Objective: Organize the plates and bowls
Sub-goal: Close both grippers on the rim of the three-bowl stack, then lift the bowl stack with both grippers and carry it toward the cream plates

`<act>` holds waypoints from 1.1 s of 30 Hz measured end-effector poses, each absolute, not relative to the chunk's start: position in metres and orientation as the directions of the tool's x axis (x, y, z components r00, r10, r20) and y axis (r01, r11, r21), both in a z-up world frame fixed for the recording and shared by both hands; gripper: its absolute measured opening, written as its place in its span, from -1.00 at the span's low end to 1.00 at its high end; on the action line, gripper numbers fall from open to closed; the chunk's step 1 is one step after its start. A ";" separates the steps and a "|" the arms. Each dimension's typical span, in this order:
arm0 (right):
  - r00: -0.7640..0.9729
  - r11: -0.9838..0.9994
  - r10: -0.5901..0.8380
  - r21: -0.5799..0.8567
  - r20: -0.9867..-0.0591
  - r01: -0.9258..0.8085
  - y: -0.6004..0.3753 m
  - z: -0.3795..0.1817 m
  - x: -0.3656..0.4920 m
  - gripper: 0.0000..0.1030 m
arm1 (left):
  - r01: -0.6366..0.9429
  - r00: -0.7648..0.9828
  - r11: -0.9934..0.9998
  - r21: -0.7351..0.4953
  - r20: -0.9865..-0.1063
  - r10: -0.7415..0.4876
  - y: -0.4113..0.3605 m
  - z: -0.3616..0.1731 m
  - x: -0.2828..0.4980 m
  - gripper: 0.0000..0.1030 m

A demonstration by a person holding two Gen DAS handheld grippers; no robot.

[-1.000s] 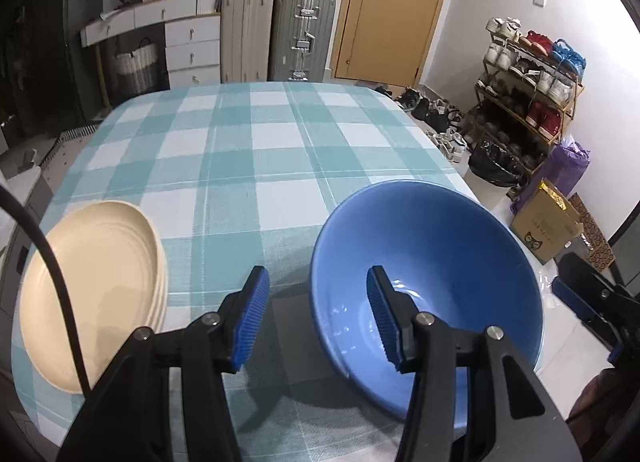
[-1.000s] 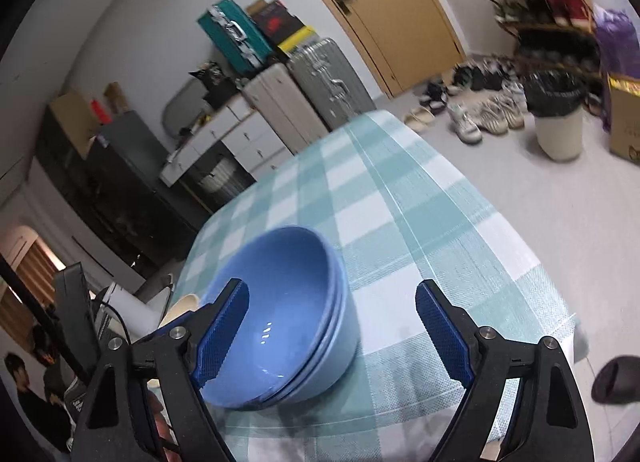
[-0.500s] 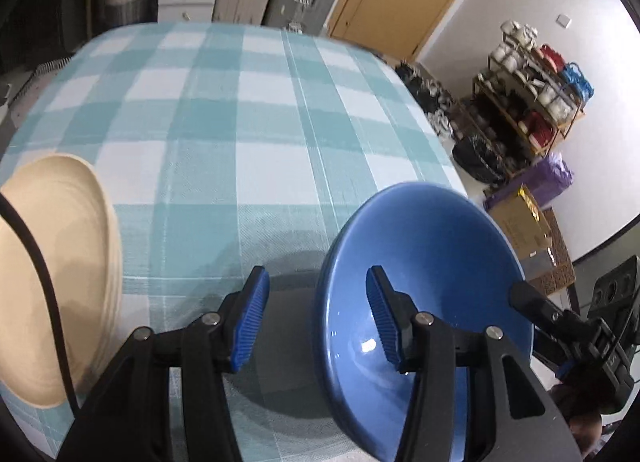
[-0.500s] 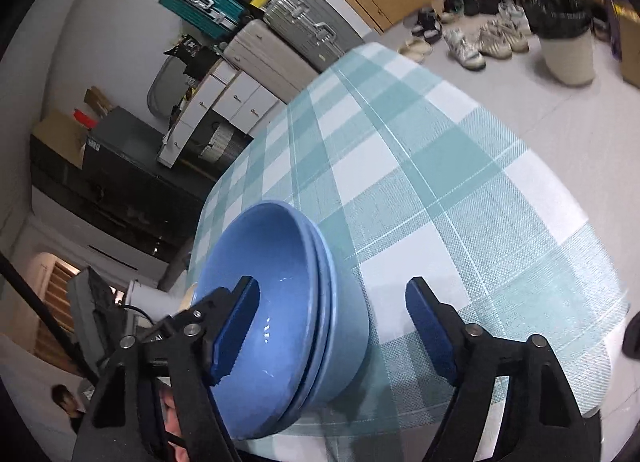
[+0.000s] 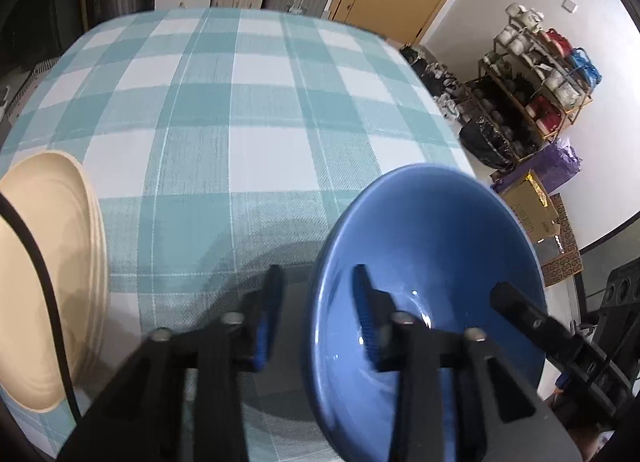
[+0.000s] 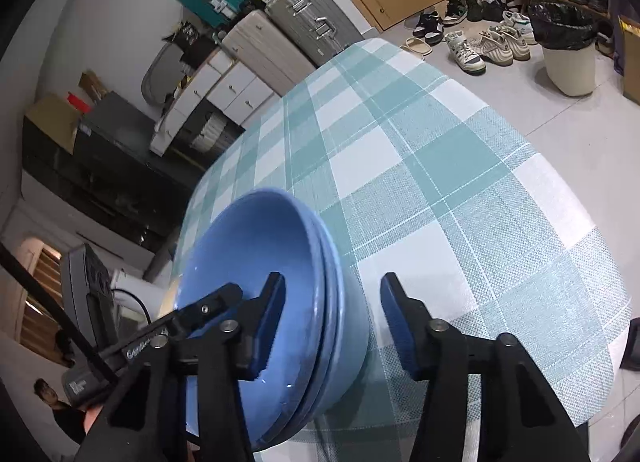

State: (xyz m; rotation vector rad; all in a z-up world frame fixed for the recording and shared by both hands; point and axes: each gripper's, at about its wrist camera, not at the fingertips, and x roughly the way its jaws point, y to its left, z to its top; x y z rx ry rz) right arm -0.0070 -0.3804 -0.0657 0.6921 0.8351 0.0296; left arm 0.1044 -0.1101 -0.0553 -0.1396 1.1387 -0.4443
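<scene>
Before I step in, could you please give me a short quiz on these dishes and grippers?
1. True or false: the plates are stacked inside the bowls.
2. Where are the left gripper and right gripper? A over the plates; B astride the bowls' rim; C off the table.
3. What pattern covers the table?

Key
1. False: they lie apart from the bowls.
2. B: both pairs of jaws have just been closing, with the rim between them and the pads not yet touching it.
3. Teal-and-white checks.
</scene>
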 end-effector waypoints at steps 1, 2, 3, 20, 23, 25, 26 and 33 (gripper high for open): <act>0.670 0.796 0.284 0.559 -0.686 0.234 -0.376 -0.067 -0.005 -0.17 | 0.262 0.325 0.904 -0.338 -0.851 -0.413 -0.111 -0.059 0.106 -0.56; 0.663 0.802 0.284 0.551 -0.692 0.231 -0.373 -0.067 -0.004 -0.20 | 0.253 0.308 0.901 -0.351 -0.854 -0.419 -0.111 -0.062 0.107 -0.60; 0.659 0.809 0.279 0.541 -0.699 0.230 -0.371 -0.068 -0.003 -0.23 | 0.248 0.292 0.897 -0.366 -0.854 -0.430 -0.112 -0.064 0.107 -0.66; 0.639 0.825 0.236 0.498 -0.732 0.266 -0.372 -0.074 -0.001 -0.61 | 0.252 0.314 0.896 -0.365 -0.845 -0.433 -0.113 -0.062 0.104 -0.73; 0.640 0.822 0.239 0.503 -0.731 0.267 -0.373 -0.074 -0.003 -0.62 | 0.249 0.314 0.896 -0.368 -0.844 -0.434 -0.112 -0.061 0.104 -0.73; 0.641 0.825 0.236 0.499 -0.731 0.265 -0.372 -0.073 -0.003 -0.63 | 0.249 0.317 0.897 -0.365 -0.845 -0.432 -0.112 -0.061 0.103 -0.74; 0.641 0.827 0.235 0.497 -0.731 0.264 -0.372 -0.073 -0.003 -0.63 | 0.247 0.316 0.897 -0.368 -0.844 -0.433 -0.112 -0.061 0.103 -0.74; 0.644 0.829 0.237 0.497 -0.727 0.256 -0.372 -0.072 -0.003 -0.66 | 0.245 0.328 0.895 -0.372 -0.837 -0.438 -0.108 -0.057 0.103 -0.74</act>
